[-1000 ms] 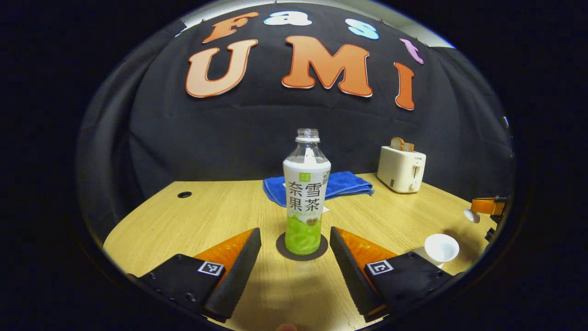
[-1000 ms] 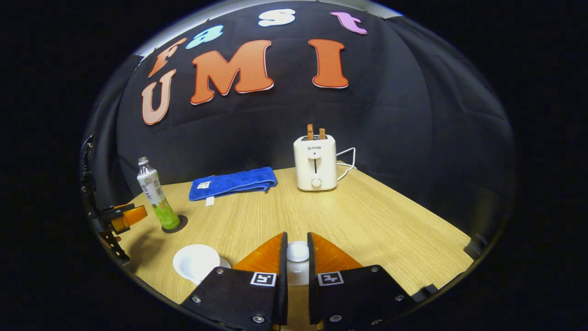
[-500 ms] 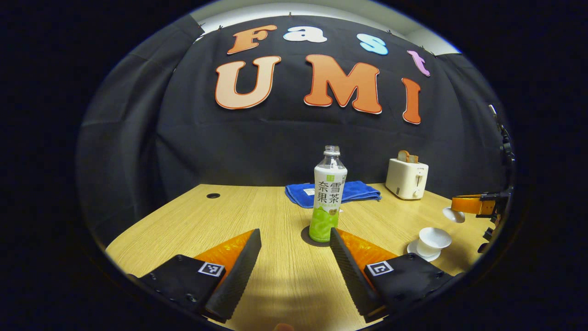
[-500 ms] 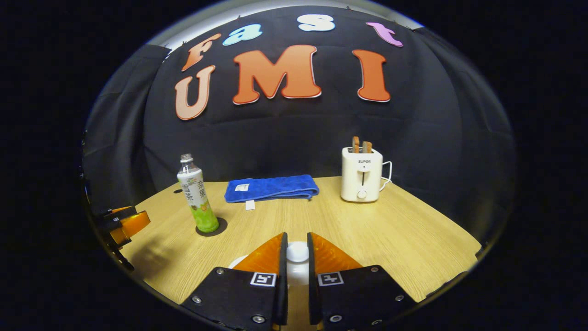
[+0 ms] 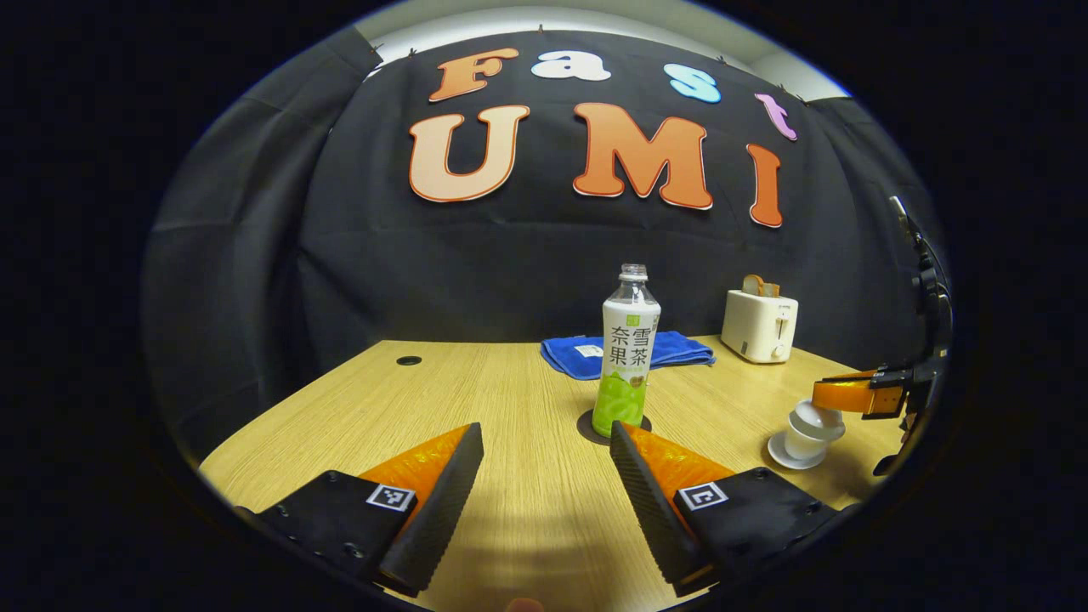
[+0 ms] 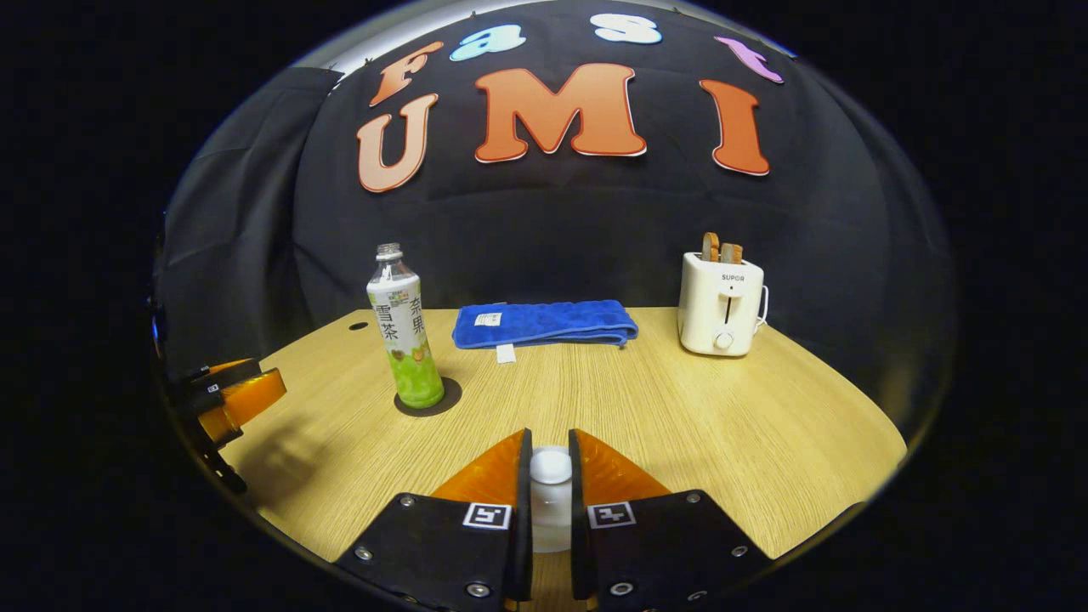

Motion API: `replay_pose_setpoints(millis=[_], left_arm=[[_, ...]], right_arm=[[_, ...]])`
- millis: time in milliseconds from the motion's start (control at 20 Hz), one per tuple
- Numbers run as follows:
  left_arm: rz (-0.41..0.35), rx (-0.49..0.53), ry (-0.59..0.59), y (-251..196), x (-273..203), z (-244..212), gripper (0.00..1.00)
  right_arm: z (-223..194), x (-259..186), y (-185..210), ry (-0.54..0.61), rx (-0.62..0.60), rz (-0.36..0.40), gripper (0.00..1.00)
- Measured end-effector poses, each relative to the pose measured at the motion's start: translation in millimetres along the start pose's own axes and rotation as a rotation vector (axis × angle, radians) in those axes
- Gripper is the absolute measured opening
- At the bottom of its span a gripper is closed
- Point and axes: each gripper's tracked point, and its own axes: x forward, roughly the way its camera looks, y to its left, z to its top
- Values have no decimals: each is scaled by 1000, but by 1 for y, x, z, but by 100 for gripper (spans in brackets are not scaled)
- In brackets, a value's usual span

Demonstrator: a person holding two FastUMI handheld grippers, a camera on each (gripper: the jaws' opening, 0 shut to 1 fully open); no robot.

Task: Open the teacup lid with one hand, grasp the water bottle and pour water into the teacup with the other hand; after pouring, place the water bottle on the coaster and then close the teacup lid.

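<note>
We find a wooden table (image 6: 697,425) carrying, from largest to smallest, a folded blue towel (image 6: 544,323) and a white toaster (image 6: 721,304) along the back, then the water bottle (image 5: 630,353), the teacup (image 5: 806,429) and its lid (image 6: 551,466). The bottle stands upright and uncapped on the dark round coaster (image 6: 427,399), left of centre in the right gripper view; by our judgement the pour-and-set-down steps are complete. We judge it light, part full, with thin walls that give under pressure and a slick label sleeve, so any grasp belongs at mid-body across the label, not at the narrow neck. The left gripper (image 5: 544,476) has its fingers spread wide with nothing between them, short of the bottle. The teacup sits on its white saucer (image 5: 786,454) near the table's right edge in the left gripper view. The right gripper (image 6: 551,497) has its fingers pressed close against the lid's small white knob, and in the left gripper view the lid appears at or just above the cup's rim; we cannot tell whether it is seated. Lid and cup look like glazed ceramic: hard, smooth, brittle, liable to chip. The knob is the only proper hold; lower it level and release gently.
</note>
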Motion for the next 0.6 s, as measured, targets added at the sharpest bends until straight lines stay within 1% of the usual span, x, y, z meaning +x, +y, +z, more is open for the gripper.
replay_pose_setpoints(millis=[50, 100, 300, 350, 400, 450, 500, 600], left_arm=[[0, -2, -4, 0, -1, 1, 96], [-3, -2, -6, 0, -1, 2, 94], [-17, 2, -20, -3, -3, 5, 96], [-17, 4, -21, -4, -4, 6, 96], [-17, 4, -22, -4, -4, 5, 96], [-16, 5, -23, -4, -4, 6, 94], [-16, 5, -23, -4, -4, 6, 96], [-17, 7, -22, -6, -4, 6, 94]], right_arm=[[-2, 0, 1, 7, -4, 2, 18], [-5, 0, 2, 12, -6, 4, 18], [-9, 1, 1, 21, -15, 1, 18], [-10, 1, 1, 23, -17, 2, 14], [-10, 2, 1, 26, -18, 3, 19], [-11, 2, 0, 28, -19, 2, 16], [-12, 3, -1, 32, -20, 1, 21], [-12, 0, 0, 28, -20, 5, 22]])
